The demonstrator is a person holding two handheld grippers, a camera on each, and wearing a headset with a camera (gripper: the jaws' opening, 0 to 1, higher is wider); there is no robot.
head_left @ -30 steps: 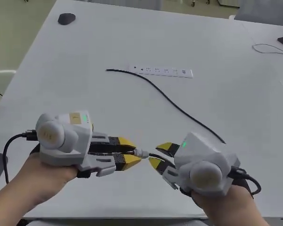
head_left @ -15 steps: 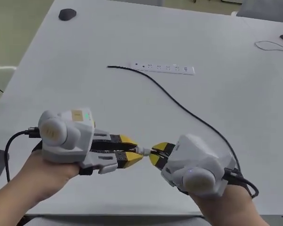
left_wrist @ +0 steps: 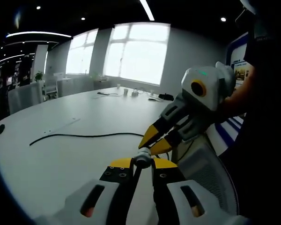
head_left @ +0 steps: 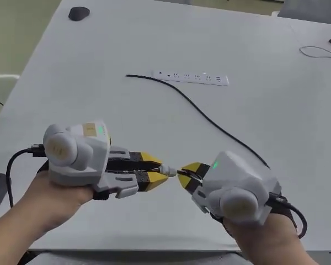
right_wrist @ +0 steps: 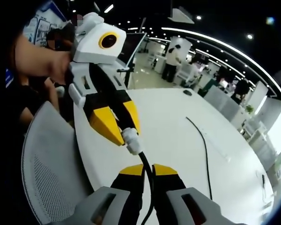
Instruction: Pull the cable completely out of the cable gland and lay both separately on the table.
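Left fingers: I have the left gripper (left_wrist: 141,164) closed down on the cable gland (left_wrist: 142,157), its two yellow tips pinching the pale body with hardly any gap.
Right fingers: the right gripper (right_wrist: 148,169) is closed on the cable (right_wrist: 146,174), which runs up between its pads into the gland (right_wrist: 132,139).
Gland and cable: the gland (head_left: 166,170) is still on the cable's end, held in the air over the near edge of the tabletop, between the two sets of tips.
Gripper spacing: the left gripper (head_left: 162,172) and right gripper (head_left: 183,176) face tip to tip, almost touching.
Count: two grippers, one gland, one black cable, one power strip, one mouse.
Cable run: from my right gripper the cable (head_left: 209,122) lies across the tabletop towards the far edge, ending just beside the left end of the power strip (head_left: 190,78).
Mouse: the mouse (head_left: 79,12) sits near the far left corner, well apart from everything else.
Change: half a second ago the right gripper was rolled with its lamp out of sight; now the green lamp faces up again. The gland has not come off.
Surface: a plain white table (head_left: 99,83).
Room: an open office with big windows and ceiling lights; a grey mesh chair (right_wrist: 42,164) stands at the near edge.
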